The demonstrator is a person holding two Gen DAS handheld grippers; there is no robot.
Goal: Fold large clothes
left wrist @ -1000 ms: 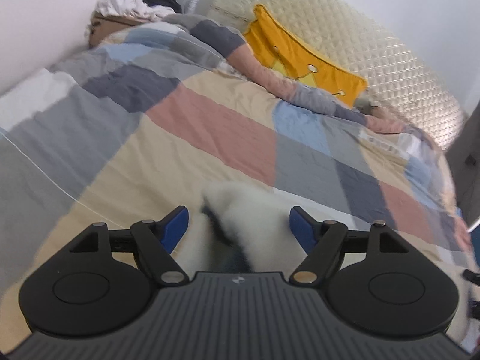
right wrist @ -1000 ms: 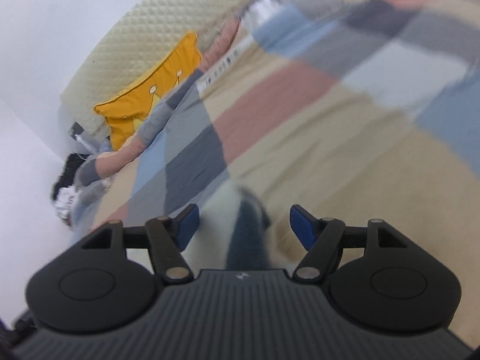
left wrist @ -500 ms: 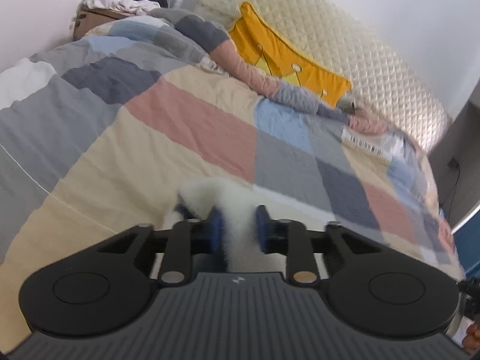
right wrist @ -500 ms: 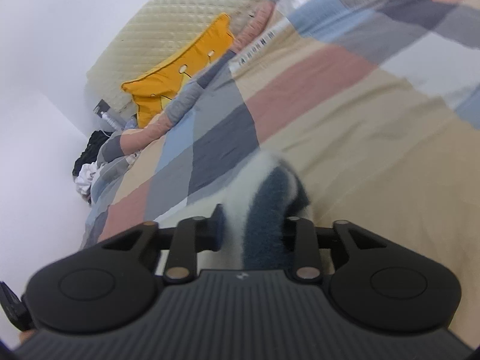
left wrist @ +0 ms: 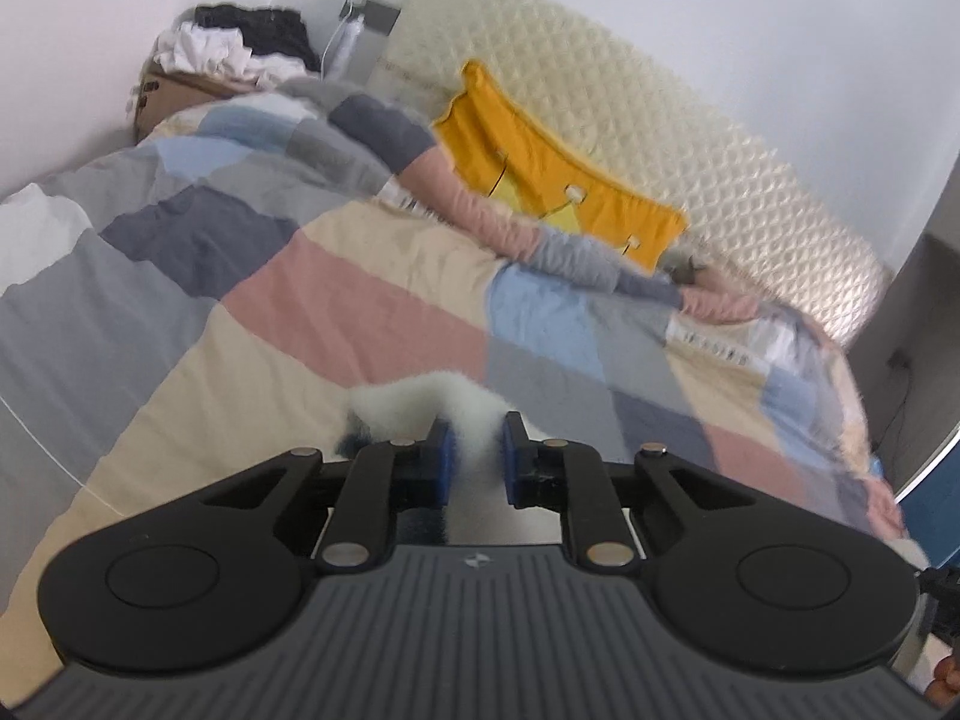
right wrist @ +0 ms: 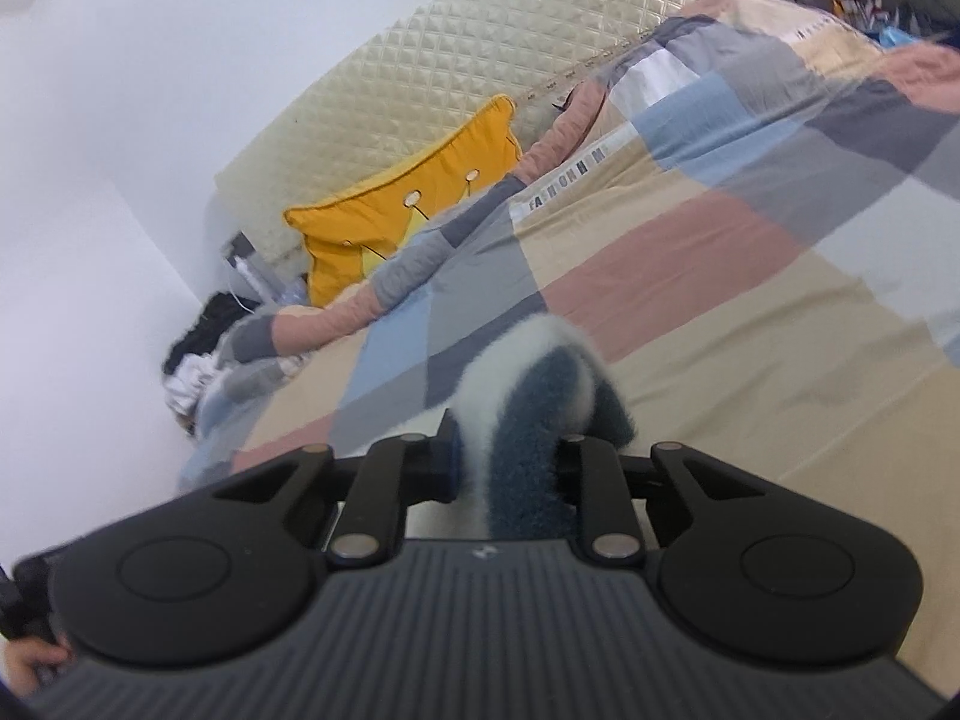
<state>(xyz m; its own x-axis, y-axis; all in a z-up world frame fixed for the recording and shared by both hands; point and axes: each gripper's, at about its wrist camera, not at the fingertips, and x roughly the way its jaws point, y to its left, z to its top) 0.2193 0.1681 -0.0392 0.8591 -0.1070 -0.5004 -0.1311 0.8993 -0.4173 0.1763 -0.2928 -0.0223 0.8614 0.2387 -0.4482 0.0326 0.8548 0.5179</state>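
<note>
Two grips at once: we've got the fluffy white-and-navy garment (left wrist: 447, 405) pinched in both hands. Our left gripper (left wrist: 475, 461) has its blue pads closing on a white fold, which bunches forward to 12 o'clock and trails off to 10. Our right gripper (right wrist: 507, 459) is closing on a white and navy band (right wrist: 528, 420) that arches up and over toward 1 o'clock. So the fabric sits right between the fingers on both sides, just above the patchwork duvet (left wrist: 384, 312). Neither hand looks nearer. We can't tell the garment's long axis, since most of it hides under the grippers. Only container: a cardboard box (left wrist: 174, 97) at 10 o'clock, piled with clothes (left wrist: 240, 48).
</note>
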